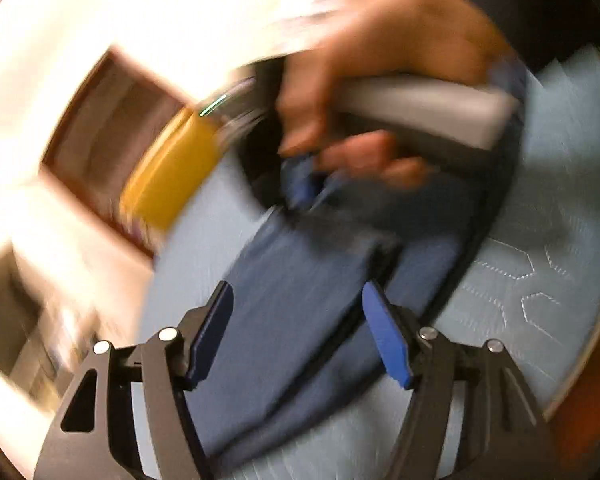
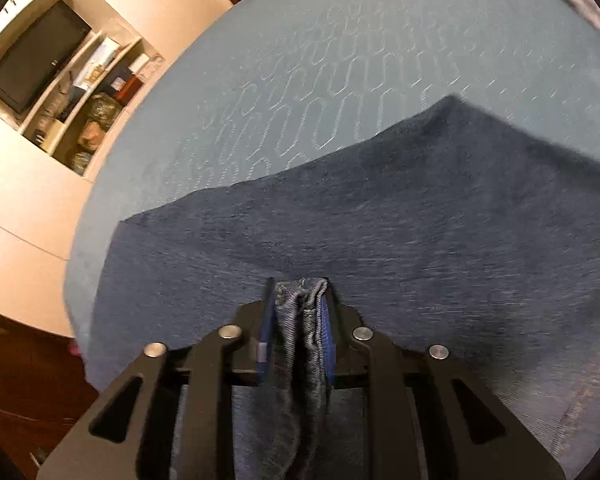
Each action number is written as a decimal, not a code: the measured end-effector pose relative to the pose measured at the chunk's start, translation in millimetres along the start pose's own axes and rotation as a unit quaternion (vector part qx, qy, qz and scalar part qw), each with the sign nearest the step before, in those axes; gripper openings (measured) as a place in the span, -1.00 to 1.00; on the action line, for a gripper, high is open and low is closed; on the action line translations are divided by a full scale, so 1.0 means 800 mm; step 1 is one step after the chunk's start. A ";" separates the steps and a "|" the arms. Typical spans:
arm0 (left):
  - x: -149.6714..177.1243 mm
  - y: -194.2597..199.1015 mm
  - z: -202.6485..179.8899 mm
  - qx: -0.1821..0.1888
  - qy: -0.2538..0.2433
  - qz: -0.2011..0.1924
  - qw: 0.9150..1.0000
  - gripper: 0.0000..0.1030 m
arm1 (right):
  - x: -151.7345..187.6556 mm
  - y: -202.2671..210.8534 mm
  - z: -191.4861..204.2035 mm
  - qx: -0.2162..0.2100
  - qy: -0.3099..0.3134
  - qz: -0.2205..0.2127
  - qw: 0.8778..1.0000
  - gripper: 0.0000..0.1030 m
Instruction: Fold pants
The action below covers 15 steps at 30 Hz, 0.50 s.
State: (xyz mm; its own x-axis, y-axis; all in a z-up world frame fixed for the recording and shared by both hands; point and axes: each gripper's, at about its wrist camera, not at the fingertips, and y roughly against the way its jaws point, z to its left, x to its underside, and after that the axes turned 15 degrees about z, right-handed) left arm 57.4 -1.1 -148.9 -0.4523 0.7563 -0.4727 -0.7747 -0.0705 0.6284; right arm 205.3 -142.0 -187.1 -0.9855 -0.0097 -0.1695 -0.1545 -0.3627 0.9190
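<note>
Dark blue denim pants (image 2: 380, 232) with a rough, flecked weave lie on a pale blue quilted bedspread (image 2: 340, 60), matt cloth stitched in raised loops. Each gripper has matt black plastic arms, shiny round metal rivets (image 2: 363, 333) and smooth blue pads (image 1: 386, 336). A glossy black television screen (image 2: 36, 56) sits in matt cream shelving (image 2: 40, 208).

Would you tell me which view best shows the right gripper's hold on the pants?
The right wrist view: the right gripper pinches bunched pants, sharply. The left wrist view shows that gripper only blurred.
</note>
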 end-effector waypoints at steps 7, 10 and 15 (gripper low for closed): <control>0.177 0.005 0.147 -0.022 0.260 0.103 0.960 0.31 | 0.057 0.070 0.043 0.136 0.043 -0.089 0.986 -0.49; 0.197 0.001 0.145 -0.064 0.213 0.100 0.970 0.31 | 0.085 0.058 0.082 0.167 0.090 -0.100 0.977 -0.49; 0.169 -0.015 0.111 -0.141 0.083 0.071 0.984 0.30 | 0.102 0.002 0.092 0.201 0.081 -0.063 0.974 -0.50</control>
State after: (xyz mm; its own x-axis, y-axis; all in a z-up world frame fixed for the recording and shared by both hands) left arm 45.2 159.7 -165.5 -0.6131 0.6101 -0.5019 -0.7794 -0.3632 0.5105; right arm 119.0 -74.9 -173.5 -0.9380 -0.1466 -0.3140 -0.3206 0.0233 0.9469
